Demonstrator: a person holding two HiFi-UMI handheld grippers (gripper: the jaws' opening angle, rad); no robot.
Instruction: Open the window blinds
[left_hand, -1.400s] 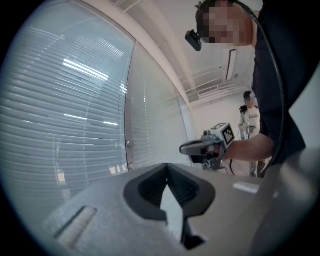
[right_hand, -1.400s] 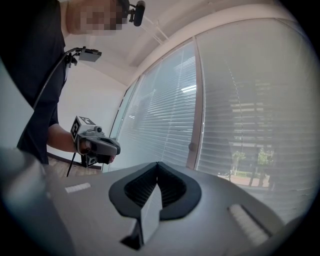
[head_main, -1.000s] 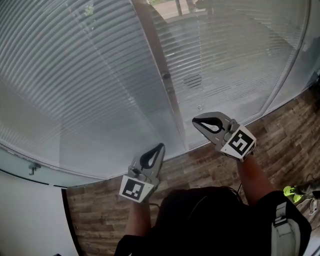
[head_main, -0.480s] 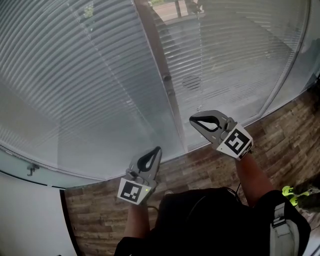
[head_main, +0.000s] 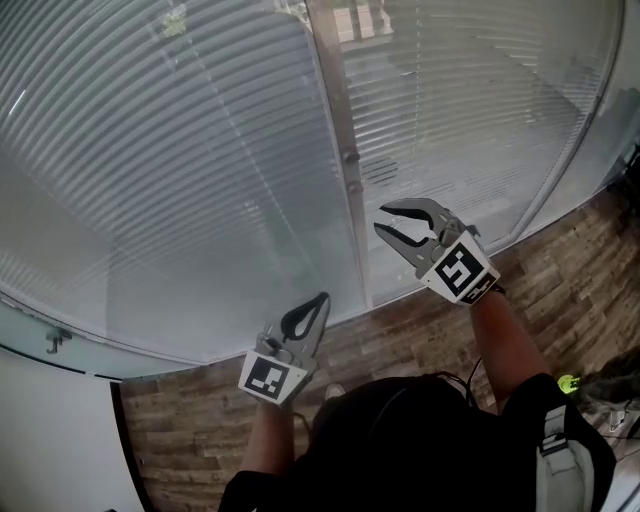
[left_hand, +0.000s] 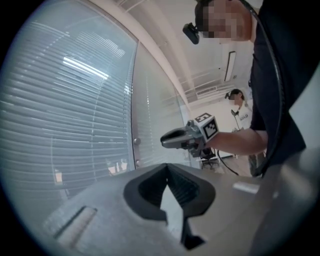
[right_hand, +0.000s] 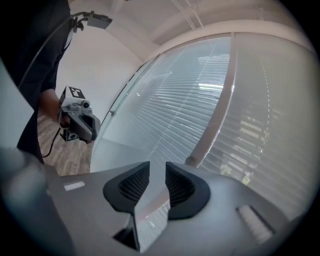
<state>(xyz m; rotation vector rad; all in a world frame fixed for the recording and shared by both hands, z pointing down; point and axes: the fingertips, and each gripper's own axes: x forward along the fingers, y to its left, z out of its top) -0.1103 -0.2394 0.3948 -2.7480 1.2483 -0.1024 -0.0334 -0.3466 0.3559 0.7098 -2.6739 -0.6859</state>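
Note:
Closed white slatted blinds (head_main: 180, 150) cover the two curved window panels on either side of an upright frame post (head_main: 340, 130) with a small knob (head_main: 351, 157). My right gripper (head_main: 383, 221) hovers just right of the post near the bottom of the blinds. Its jaws are opening and nothing sits between them, as the right gripper view (right_hand: 157, 175) confirms. My left gripper (head_main: 318, 302) hangs lower, left of the post, with its jaws shut on nothing (left_hand: 166, 168). The blinds also fill the left gripper view (left_hand: 60, 115) and the right gripper view (right_hand: 190, 100).
A thin cord or wand (head_main: 235, 140) runs slantwise down the left blind. Wood-plank floor (head_main: 420, 330) lies below the window's lower frame (head_main: 150, 350). A white wall (head_main: 50, 430) stands at the lower left. A second person (left_hand: 240, 107) stands far back in the room.
The right gripper's jaws were shut and now stand apart; that gripper has rolled and shifted slightly up along the post. The left gripper has hardly moved.

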